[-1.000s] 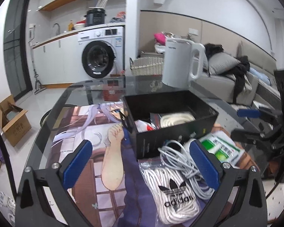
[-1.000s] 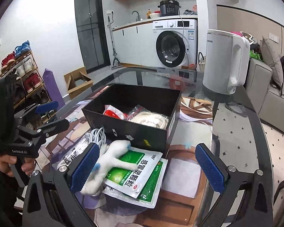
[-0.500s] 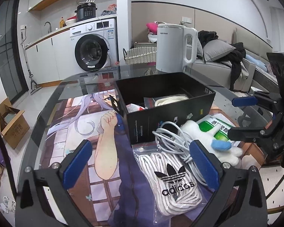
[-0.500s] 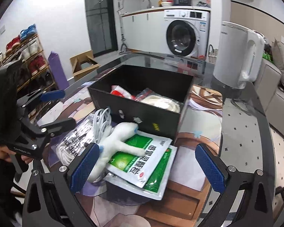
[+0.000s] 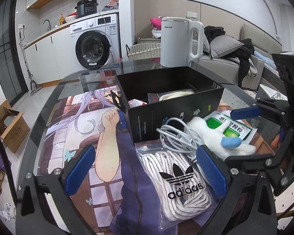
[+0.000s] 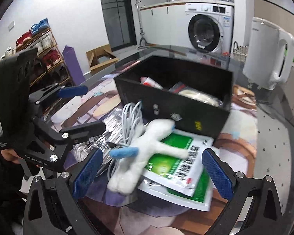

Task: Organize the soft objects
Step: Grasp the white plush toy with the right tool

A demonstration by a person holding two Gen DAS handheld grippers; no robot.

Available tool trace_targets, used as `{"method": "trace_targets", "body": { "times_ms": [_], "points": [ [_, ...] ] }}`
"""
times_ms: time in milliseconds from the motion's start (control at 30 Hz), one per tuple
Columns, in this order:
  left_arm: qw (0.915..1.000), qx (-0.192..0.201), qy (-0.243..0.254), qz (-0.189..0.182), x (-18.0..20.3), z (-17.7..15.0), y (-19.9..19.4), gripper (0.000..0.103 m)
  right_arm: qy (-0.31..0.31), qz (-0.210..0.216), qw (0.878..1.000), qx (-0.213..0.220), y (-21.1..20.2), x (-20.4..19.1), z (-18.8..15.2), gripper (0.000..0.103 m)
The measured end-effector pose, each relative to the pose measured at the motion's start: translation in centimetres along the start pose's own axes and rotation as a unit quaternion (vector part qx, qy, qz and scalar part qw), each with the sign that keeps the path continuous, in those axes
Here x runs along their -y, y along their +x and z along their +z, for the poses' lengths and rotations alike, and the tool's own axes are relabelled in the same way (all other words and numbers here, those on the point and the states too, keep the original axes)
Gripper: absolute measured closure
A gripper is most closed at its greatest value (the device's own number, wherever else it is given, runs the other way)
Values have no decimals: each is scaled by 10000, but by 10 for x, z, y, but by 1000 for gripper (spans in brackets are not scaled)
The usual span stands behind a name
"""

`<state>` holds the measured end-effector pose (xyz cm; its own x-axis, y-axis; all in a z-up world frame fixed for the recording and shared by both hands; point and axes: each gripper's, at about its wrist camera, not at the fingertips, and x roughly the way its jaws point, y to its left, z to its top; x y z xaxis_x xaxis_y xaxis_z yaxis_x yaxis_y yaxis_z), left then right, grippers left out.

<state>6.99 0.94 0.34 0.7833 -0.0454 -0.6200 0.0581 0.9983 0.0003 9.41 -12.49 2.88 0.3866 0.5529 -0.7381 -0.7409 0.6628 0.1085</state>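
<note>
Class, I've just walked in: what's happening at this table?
A person holds a gripper in each hand over a glass table. Both the left gripper and right gripper are open, holding nothing. The right hovers over a white plush toy on green packets, beside a black box.

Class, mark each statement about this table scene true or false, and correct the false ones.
1. The white plush toy lies partly on the green packets. True.
2. The black box is empty. False: it holds packets and a bagged rope.
3. Both grippers have open jaws. True: left gripper, right gripper.
4. The bag of white laces sits inside the box. False: it lies on the table in front of it.
5. The white kettle stands behind the box. True.
</note>
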Motion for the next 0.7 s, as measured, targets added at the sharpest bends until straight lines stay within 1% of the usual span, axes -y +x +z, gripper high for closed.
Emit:
{"method": "trace_targets", "body": {
  "times_ms": [67,133,167,200,300,333,400,533,633,700],
  "points": [
    [10000,-21,10,19,-1,-1,1,0,-107,-121,9999,35,4,-2,-1,1],
    [10000,-46,12,21,-2,-1,2,0,-149,-152,9998,42,4,-2,-2,2],
    [10000,-50,8,26,-2,-1,2,0,-178,-194,9996,56,3,-1,-2,7],
    [10000,-57,4,26,-3,-1,2,0,-189,-233,9995,62,3,0,-1,15],
    [10000,-58,0,20,-3,-1,2,0,-231,-279,9993,68,0,1,-1,21],
    [10000,-59,4,24,-3,-1,2,0,-306,-308,9990,60,0,0,-1,22],
    [10000,-68,4,28,-3,-1,2,0,-471,-328,9984,15,1,-6,-2,27],
    [10000,-74,11,7,-3,-1,2,0,-616,-401,9973,-12,8,-13,-2,28],
    [10000,-81,27,-5,-3,-2,2,0,-594,-277,9978,52,11,-14,-1,32],
    [10000,-85,35,-14,-3,-2,2,0,-645,-243,9976,76,11,-15,-2,35]
  ]
}}
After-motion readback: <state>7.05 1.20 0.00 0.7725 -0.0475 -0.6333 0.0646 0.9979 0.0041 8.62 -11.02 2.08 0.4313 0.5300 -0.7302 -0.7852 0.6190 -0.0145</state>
